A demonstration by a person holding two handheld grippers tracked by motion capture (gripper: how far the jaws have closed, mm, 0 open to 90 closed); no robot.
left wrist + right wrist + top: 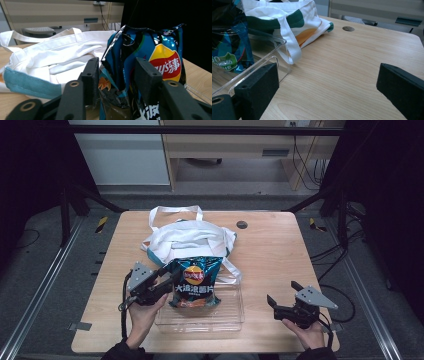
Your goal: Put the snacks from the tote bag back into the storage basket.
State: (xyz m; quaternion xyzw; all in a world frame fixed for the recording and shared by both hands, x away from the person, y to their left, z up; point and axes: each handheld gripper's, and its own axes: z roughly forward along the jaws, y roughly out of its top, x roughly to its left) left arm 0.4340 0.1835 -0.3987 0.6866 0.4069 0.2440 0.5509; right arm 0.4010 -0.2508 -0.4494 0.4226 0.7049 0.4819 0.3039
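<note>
Right now my left gripper (161, 281) is pinching the left edge of the chip bag (195, 281), jaws pressed onto the crinkled foil, and the left gripper view confirms it: the chip bag's (150, 57) side seam is caught between the two black pads. The bag stands upright with its long axis roughly vertical, its bottom down in the clear plastic tray (230, 317) near the front edge of the desk (270, 255). Directly behind the bag, farther from me, lies the white tote bag (190, 237), slumped flat with its handles spread toward the far side. That is the relation I care about: the tote sits straight beyond the chips along the line away from me, just behind the tray, so I judge any transfer would be a lift up and forward over the tray's far wall. My right gripper (282, 306) rests well apart to the right of the tray, jaws spread and holding nothing, with bare desk between them in the right gripper view. The left hand is clearly the one on the job; the right is nearer the tote's right-hand strap (289, 47) if the mouth needs holding open.
</note>
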